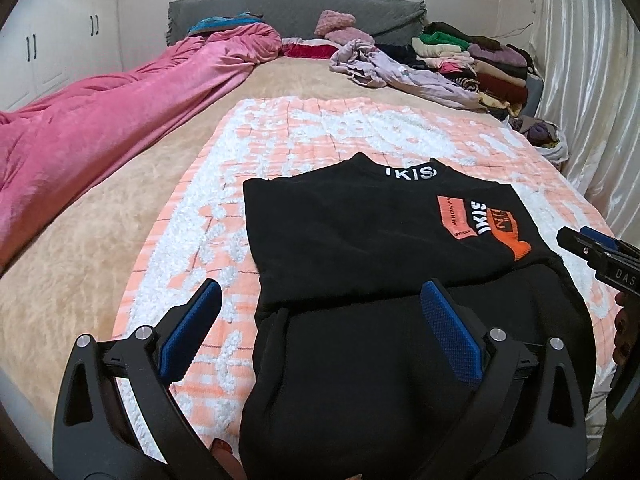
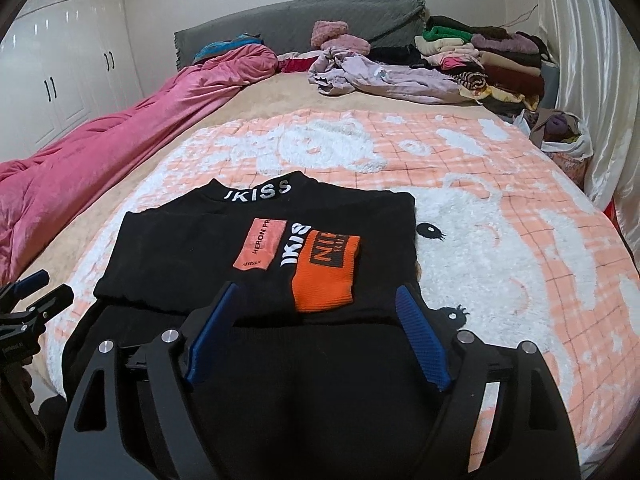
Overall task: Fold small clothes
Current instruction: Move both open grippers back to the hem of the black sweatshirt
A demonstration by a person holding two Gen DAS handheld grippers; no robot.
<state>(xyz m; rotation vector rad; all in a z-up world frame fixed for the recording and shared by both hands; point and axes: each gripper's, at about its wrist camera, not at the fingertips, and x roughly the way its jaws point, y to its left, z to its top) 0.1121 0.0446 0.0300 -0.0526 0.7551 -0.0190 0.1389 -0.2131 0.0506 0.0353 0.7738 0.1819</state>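
Black sweater (image 2: 256, 248) nearest; clothes-stuffed bag (image 2: 568, 140) beyond

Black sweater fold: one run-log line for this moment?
black sweater: partly folded, on blanket | left gripper: open, empty | right gripper: open, empty

The black sweater (image 2: 256, 264), orange patches facing up, lies folded flat on the pink-and-white blanket (image 2: 500, 216).

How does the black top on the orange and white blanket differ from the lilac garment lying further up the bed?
The black top lies flat with straight folded edges; the lilac garment is crumpled in a loose heap. The black top carries white lettering and orange patches; the lilac garment looks almost plain. The black top rests on the blanket, the lilac garment beside the stacked clothes. Neither is held by a gripper.
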